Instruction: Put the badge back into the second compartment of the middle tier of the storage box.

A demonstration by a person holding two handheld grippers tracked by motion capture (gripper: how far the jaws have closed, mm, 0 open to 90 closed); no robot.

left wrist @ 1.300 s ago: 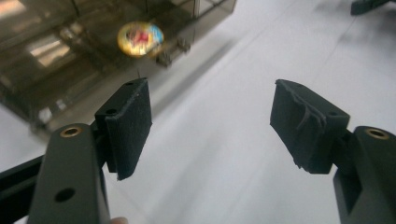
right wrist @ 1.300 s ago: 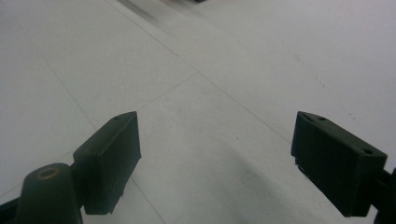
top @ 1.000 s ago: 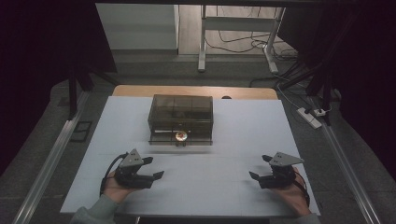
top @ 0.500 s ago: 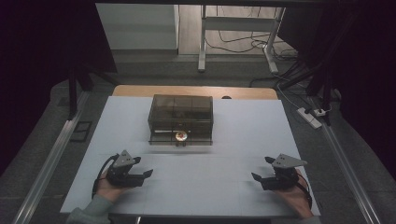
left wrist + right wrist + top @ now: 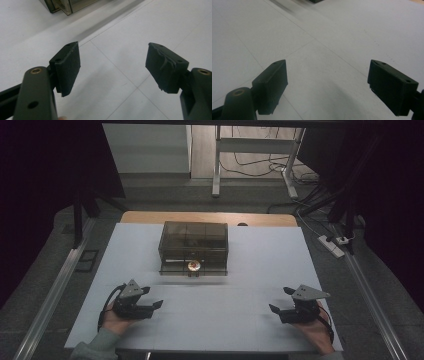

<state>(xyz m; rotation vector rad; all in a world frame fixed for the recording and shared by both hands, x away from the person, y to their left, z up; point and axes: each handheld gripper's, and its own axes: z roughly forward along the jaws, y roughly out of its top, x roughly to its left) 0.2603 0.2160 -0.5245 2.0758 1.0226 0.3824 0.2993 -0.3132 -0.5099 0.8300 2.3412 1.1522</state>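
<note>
Both grippers, left (image 5: 150,304) and right (image 5: 280,311), rest open and empty near my desk (image 5: 250,270) edge; I judge the smoky box (image 5: 194,246) rigid, slick, best gripped by its side walls.

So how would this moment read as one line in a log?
left tongs: open, empty | right tongs: open, empty | smoky box: untouched, mid-table

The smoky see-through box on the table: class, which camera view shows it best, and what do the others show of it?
The high view: the whole box sits mid-table, its lid, front and a small round thing at its front visible. The left gripper view catches just a corner at its top edge; the right gripper view only a dark sliver.
</note>
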